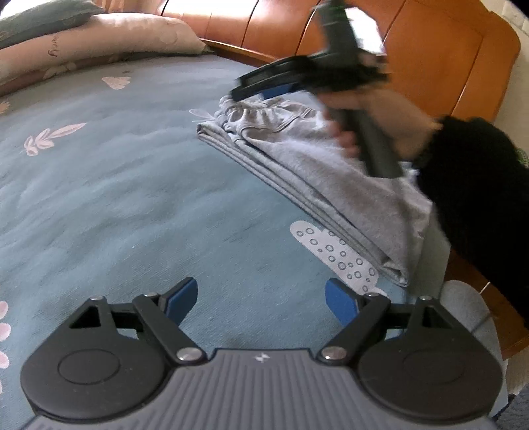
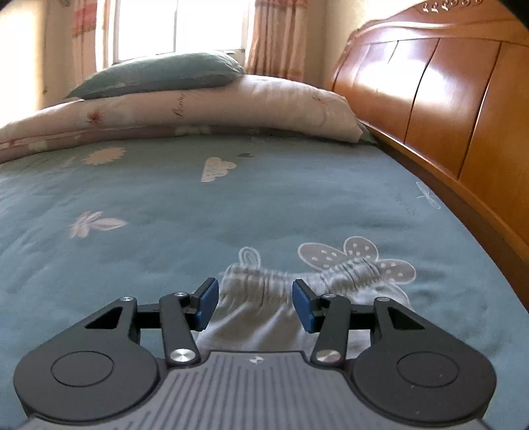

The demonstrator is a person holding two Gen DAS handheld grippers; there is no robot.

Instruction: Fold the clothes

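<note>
A grey garment with a gathered elastic waistband lies folded into a long strip on the blue patterned bedsheet. In the left wrist view my left gripper stands open over bare sheet, just short of the garment's near end, with nothing between its blue pads. A hand in a black sleeve holds my right gripper, blurred, above the waistband end. In the right wrist view my right gripper hovers over the waistband. Its jaws are closing, the pads still apart and not pressing on the cloth.
A wooden headboard runs along the right side of the bed. A folded pale quilt with a green pillow on top lies at the far end, below a bright curtained window.
</note>
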